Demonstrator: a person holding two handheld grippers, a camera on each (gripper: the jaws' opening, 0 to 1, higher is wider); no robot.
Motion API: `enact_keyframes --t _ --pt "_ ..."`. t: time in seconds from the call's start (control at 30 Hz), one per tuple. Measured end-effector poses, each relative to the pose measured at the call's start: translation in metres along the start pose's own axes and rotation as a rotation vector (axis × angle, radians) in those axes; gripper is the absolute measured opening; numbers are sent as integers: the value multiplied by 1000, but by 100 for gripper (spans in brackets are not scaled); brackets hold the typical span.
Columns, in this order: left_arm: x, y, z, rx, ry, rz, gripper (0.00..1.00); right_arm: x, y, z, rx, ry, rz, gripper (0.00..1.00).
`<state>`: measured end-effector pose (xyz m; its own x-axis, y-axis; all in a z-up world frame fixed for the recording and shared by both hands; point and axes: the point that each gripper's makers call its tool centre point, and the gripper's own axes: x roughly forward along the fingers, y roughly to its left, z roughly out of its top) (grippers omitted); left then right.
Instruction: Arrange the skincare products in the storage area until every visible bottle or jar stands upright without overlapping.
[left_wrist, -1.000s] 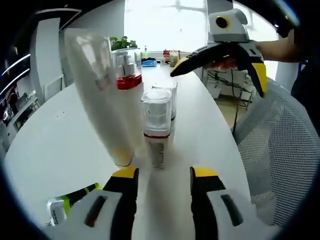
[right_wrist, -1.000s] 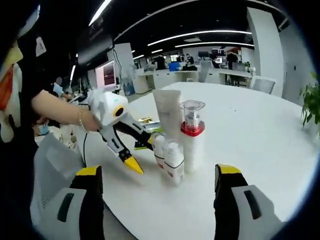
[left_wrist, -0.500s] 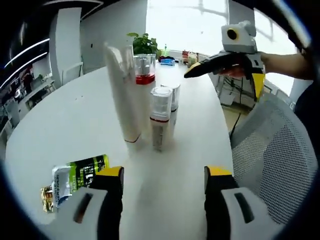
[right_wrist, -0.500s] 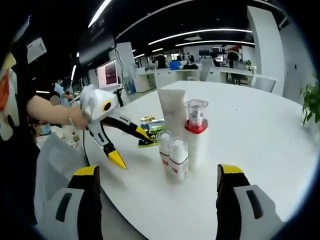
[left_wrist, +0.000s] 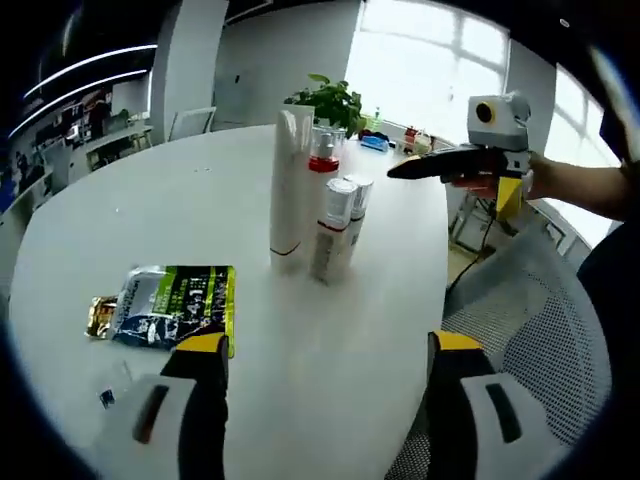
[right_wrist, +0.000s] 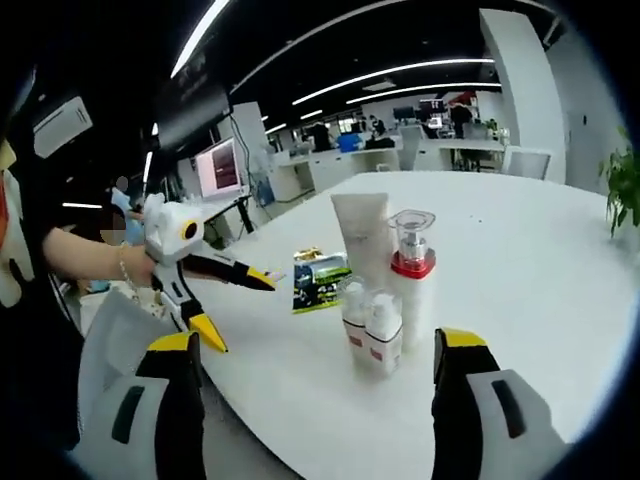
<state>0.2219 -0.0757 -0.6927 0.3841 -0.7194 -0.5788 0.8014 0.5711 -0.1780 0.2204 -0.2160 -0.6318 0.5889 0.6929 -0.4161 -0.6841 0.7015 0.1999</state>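
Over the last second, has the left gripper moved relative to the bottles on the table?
Yes. In the right gripper view, the left gripper has drawn back from the cluster of bottles, and the gap between them has widened; the bottles stand where they were on the table.

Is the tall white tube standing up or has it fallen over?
Standing up. The tall white tube rises straight from the table on its cap end, beside the red-collared bottle; the right gripper view shows it upright too.

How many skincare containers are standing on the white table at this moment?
4, grouped together: a tall white tube, a clear-capped bottle with a red collar beside it, and two small clear-capped white bottles in front. Others could be hidden behind them.
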Motion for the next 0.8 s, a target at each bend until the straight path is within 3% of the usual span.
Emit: enact_keyframes --t 0.4,0.8 --pt "-56 16 -22 -169 -65 153 85 6 13 -12 24 10 4 98" --pt "-95 18 -18 -246 -108 247 89 13 32 -12 24 3 29 98"
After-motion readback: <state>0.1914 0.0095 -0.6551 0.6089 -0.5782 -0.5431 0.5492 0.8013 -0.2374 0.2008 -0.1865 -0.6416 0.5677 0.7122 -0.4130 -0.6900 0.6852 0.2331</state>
